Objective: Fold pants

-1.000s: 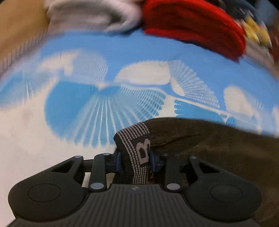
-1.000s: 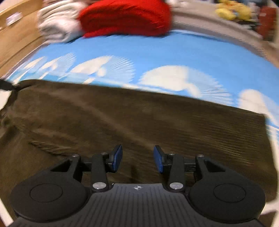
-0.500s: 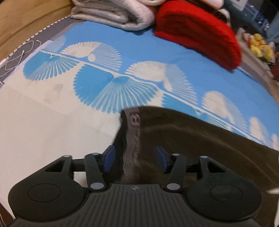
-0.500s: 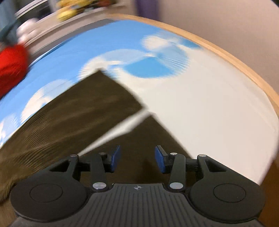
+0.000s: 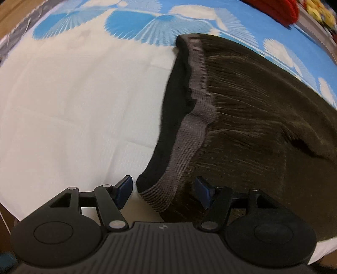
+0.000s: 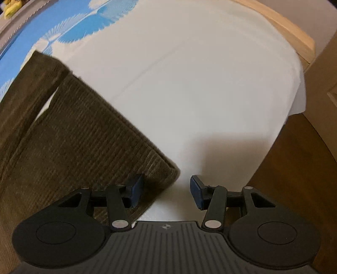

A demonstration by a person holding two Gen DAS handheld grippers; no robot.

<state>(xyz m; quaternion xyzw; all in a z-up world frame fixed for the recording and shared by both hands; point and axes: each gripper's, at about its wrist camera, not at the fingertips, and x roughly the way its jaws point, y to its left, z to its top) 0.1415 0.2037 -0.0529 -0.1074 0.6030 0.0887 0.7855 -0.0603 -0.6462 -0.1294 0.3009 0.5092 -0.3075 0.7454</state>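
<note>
Dark brown corduroy pants (image 5: pixel 252 118) lie flat on the bed. In the left wrist view their grey ribbed waistband (image 5: pixel 189 134) runs from the near corner away from me. My left gripper (image 5: pixel 164 192) is open, its jaws on either side of the near waistband corner. In the right wrist view the two pant legs (image 6: pixel 69 134) end in hems, with a narrow gap between them. My right gripper (image 6: pixel 166 192) is open, with the near leg's hem corner (image 6: pixel 166 172) just beyond and between the jaws.
The bedsheet (image 6: pixel 200 84) is white near me and blue with white fan patterns (image 5: pixel 147 23) farther off. A red folded item (image 5: pixel 280 8) lies at the far edge. A wooden bed frame (image 6: pixel 294 35) and brown floor (image 6: pixel 305 168) lie to the right.
My left gripper has let go of the waistband and opened, then drawn back to the near corner. My right gripper has swung from the pants' middle over to the leg hems.
</note>
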